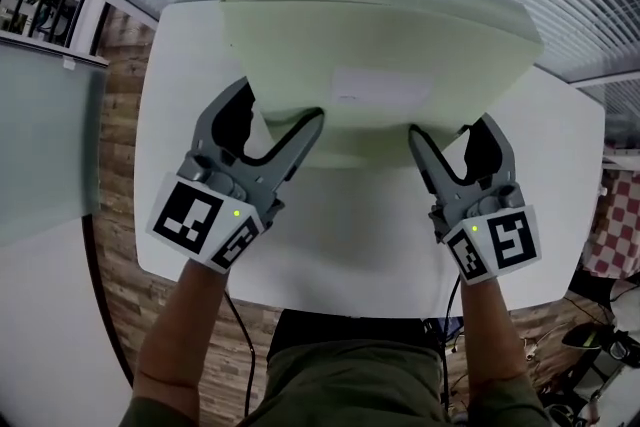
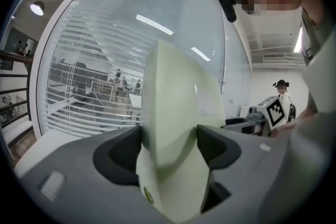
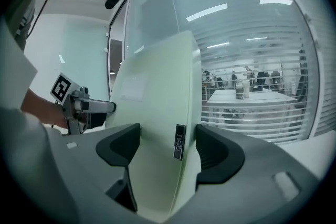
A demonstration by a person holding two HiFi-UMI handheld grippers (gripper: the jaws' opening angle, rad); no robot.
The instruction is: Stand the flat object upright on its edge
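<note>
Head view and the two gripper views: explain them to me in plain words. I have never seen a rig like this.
There is no machine here. A person holds the left hand-held gripper in one hand and the right hand-held gripper in the other. The black-and-white marker cubes are part of them.

The head view comes from a camera on the person's head, looking down at a white table. The two gripper views come from cameras riding on each gripper, looking along its jaws.

Above the table is a pale green flat object with a white label. Both grippers are shut on its near edge, one toward each end.
</note>
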